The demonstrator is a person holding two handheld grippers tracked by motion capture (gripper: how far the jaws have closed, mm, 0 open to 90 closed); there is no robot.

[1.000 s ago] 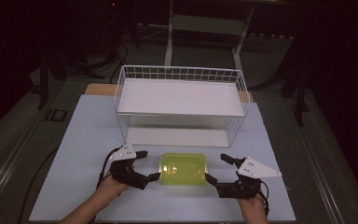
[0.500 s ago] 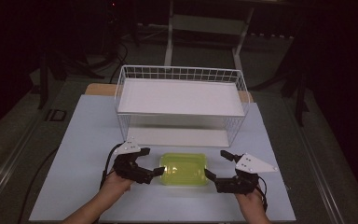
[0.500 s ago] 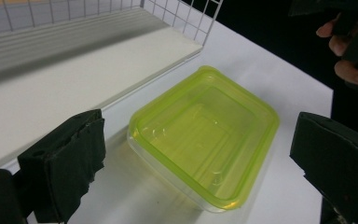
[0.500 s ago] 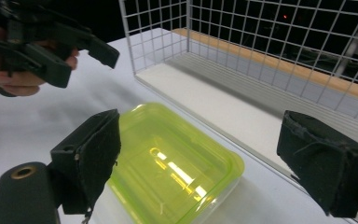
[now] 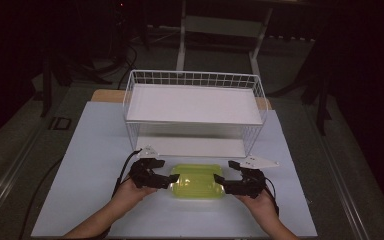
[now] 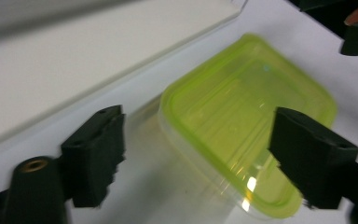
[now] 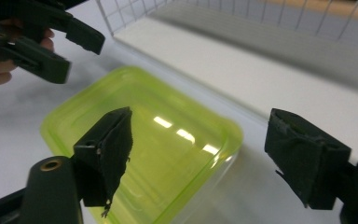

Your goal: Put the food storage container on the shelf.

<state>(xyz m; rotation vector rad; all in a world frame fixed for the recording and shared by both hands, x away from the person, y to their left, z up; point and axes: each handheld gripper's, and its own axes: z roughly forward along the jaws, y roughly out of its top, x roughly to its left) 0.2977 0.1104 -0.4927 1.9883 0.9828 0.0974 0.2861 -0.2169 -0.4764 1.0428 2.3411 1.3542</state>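
Evidently the approach is in hand: the left gripper (image 5: 172,180) and right gripper (image 5: 219,181) flank a translucent lime-green lidded plastic box (image 5: 196,182) lying on the white table (image 5: 90,150), just before the white wire shelf rack (image 5: 192,107). Both stand wide open, holding nothing; next they probably must close on the box's opposite ends.

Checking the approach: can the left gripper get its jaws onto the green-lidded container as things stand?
Probably yes: the left gripper is open at the container's end, with nothing between them.

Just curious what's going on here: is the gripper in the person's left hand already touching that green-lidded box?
Apart. In the left gripper view, the left gripper has its jaws wide open astride the green-lidded box, with white table visible between the left-hand jaw and the box.
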